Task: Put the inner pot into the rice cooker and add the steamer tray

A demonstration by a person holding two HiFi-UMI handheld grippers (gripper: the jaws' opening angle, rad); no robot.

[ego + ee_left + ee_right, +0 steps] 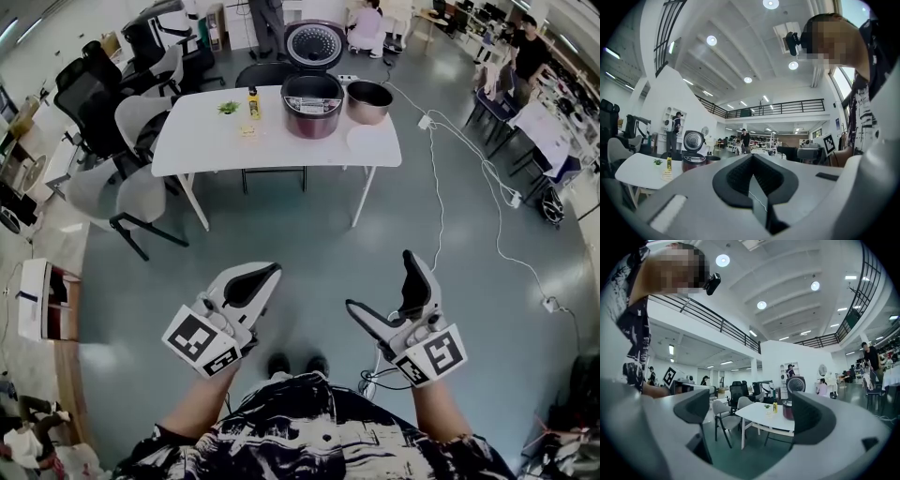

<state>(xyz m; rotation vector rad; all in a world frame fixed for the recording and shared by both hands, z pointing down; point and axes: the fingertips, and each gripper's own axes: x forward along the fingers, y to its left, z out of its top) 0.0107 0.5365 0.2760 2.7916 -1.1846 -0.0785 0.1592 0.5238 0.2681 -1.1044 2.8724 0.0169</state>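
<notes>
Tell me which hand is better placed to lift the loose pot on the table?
Right, probably: the right tongs stand open and empty, the left tongs are shut, and the pot sits right of the rice cooker.

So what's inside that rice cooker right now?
Nothing visible: the rice cooker stands open, its well dark. The inner pot sits beside it on the table. The well's floor is too shadowed to check.

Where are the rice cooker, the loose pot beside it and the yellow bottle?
rice cooker (312, 124), head view, red front wall
inner pot (369, 112), head view, side wall
yellow bottle (253, 105), head view, body
</notes>
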